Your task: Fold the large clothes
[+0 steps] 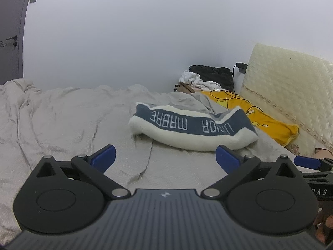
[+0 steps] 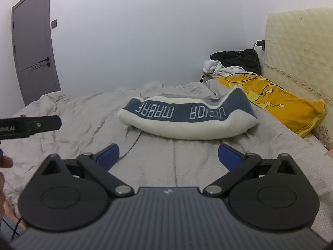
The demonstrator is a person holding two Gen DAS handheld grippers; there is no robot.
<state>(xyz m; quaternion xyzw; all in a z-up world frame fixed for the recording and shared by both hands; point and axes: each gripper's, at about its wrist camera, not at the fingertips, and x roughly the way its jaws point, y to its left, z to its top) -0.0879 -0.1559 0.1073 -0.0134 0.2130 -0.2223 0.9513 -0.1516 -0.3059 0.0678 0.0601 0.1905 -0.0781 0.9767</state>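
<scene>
Both spread wide and holding nothing: left hand-held gripper (image 1: pixel 165 156) and right hand-held gripper (image 2: pixel 168 156), blue fingers (image 1: pixel 105 155) hovering just above a flat grey garment (image 2: pixel 177 160) on the bed (image 1: pixel 62 114). Beyond it, a folded white-and-blue fleece piece (image 2: pixel 187 118) lettered in white, beside a yellow pillow (image 2: pixel 291 106) near the cream headboard (image 2: pixel 301 48).

Crinkled matt grey cloth bedcover (image 2: pixel 83 112), fuzzy cream-and-blue fleece garment (image 2: pixel 187 123), smooth yellow pillow (image 2: pixel 291 106), quilted headboard (image 2: pixel 301 48).
</scene>
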